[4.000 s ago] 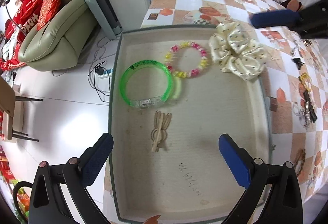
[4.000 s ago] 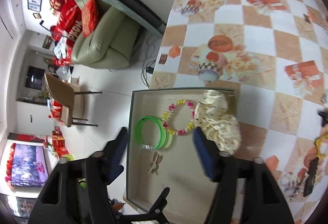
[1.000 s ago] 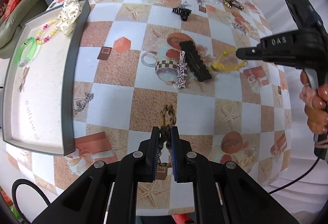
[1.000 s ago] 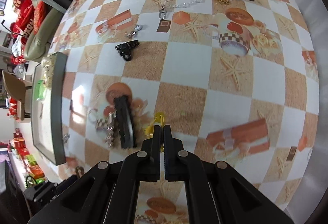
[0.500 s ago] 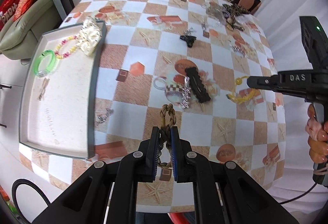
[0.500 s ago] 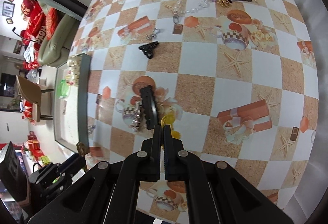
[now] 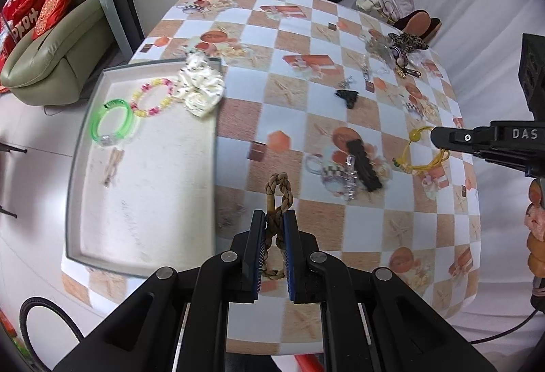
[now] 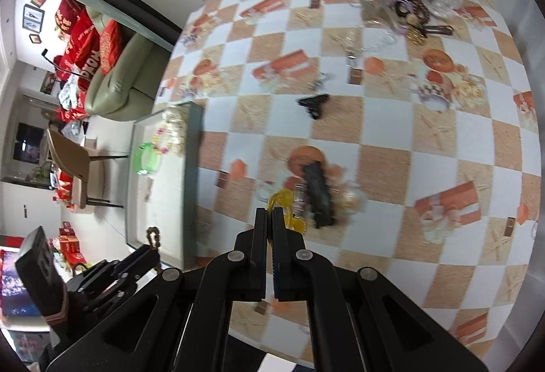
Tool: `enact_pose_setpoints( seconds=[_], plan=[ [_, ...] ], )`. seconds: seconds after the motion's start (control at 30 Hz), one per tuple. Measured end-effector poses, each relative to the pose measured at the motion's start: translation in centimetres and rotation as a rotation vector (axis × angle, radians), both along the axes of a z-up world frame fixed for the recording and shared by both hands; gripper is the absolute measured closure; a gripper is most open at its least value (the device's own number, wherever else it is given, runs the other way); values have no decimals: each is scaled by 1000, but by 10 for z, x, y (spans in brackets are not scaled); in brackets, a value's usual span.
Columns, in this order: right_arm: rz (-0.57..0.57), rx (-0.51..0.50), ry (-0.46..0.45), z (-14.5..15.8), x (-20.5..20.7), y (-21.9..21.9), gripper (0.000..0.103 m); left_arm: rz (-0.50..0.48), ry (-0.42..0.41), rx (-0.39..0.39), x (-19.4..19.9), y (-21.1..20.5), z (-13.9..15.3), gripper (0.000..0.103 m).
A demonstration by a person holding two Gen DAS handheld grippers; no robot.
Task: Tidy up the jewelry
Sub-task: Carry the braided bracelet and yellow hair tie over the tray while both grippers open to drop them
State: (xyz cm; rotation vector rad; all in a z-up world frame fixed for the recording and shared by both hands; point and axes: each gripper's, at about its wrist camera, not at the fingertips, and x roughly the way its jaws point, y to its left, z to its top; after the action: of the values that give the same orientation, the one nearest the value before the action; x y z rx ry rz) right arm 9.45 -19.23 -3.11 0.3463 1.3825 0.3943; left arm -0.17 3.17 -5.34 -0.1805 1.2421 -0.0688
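1. The left gripper (image 7: 274, 219) is hanging above the near part of the table covered in an orange-and-white checked cloth (image 7: 296, 99), its jaws clamped on a brown braided cord bracelet (image 7: 277, 191) whose knotted loop is sticking out past the fingertips.
2. The right gripper (image 8: 269, 215) is hovering over the same cloth, jaws pressed together on a yellow string bracelet with a round yellow bead (image 7: 417, 150); in the left wrist view it is reaching in level from the right, the string is dangling below its tip, and white letters reading "DAS" are showing on its black body.
3. The person's right hand (image 7: 535, 236) is gripping the handle at the far right edge of that view.
4. Just beyond both grippers, a long black hair clip (image 7: 364, 164) is lying beside a silvery chain on the cloth.
5. To the left, a shallow grey tray with a pale floor (image 7: 215, 167) is holding a wooden clip (image 7: 110, 166), a translucent green bangle (image 7: 110, 127), a pink-and-yellow beaded bracelet (image 7: 151, 96) and a cream satin scrunchie (image 7: 201, 87) draped over its far rim.
6. Farther off, a small black claw clip (image 7: 347, 96) is lying alone, and a leopard-print bow (image 7: 407, 40) is sitting among tangled trinkets near the far edge.
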Motion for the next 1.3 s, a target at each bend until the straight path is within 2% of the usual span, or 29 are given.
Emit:
enact_pose_setpoints(
  seconds=[0.3,0.5,0.7,1.03,1.3],
  plan=[
    [4,3,-29,14,-1,82,101,-22,5,-14,6,76,-14,88],
    [34,39,-12,12,3,135,101,11,20,-20,-2,125,-30,87],
    [113,47,-12,5,12,197,101,56,32,-11,-6,159,-45,88],
    [193,63,42,-32,33,273,101,84,69,22,-5,185,-84,87],
    [184,56,95,-70,49,292,101,103,87,60,2,191,-106,87]
  ],
)
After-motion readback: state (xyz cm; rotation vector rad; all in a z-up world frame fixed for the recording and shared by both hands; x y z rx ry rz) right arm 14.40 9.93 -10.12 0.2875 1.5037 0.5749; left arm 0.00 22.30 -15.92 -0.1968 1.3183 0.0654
